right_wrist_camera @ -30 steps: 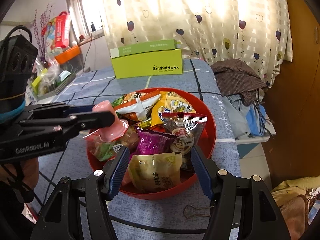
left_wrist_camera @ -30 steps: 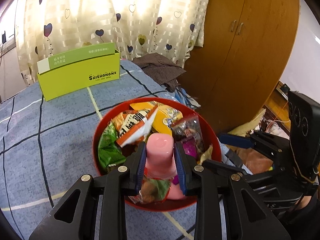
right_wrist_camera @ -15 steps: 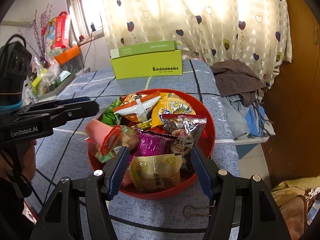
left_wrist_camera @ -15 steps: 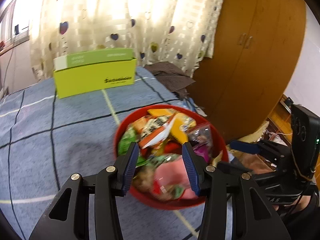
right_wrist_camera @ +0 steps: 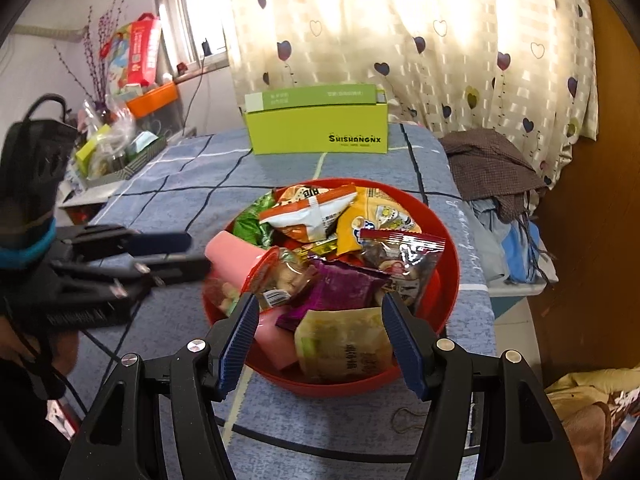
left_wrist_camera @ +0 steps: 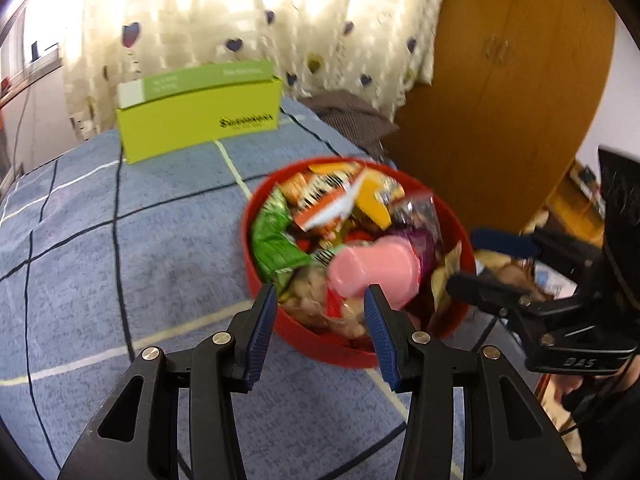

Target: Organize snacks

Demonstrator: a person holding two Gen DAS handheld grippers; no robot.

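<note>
Left wrist view looks down on a round red plastic bowl [left_wrist_camera: 280,328] heaped with snack packets, standing on a blue checked cloth surface [left_wrist_camera: 120,260]. The left tool [left_wrist_camera: 318,300] stands released, its blue pads apart with nothing pressed between them, just short of the bowl's near rim. A pink plastic cup-shaped snack [left_wrist_camera: 376,270] lies on its side atop the packets (blurred here). In the right wrist view the right tool [right_wrist_camera: 316,310] is spread wide over the near rim, gripping nothing. A lime-green cardboard box [right_wrist_camera: 316,130] stands behind the bowl.
</note>
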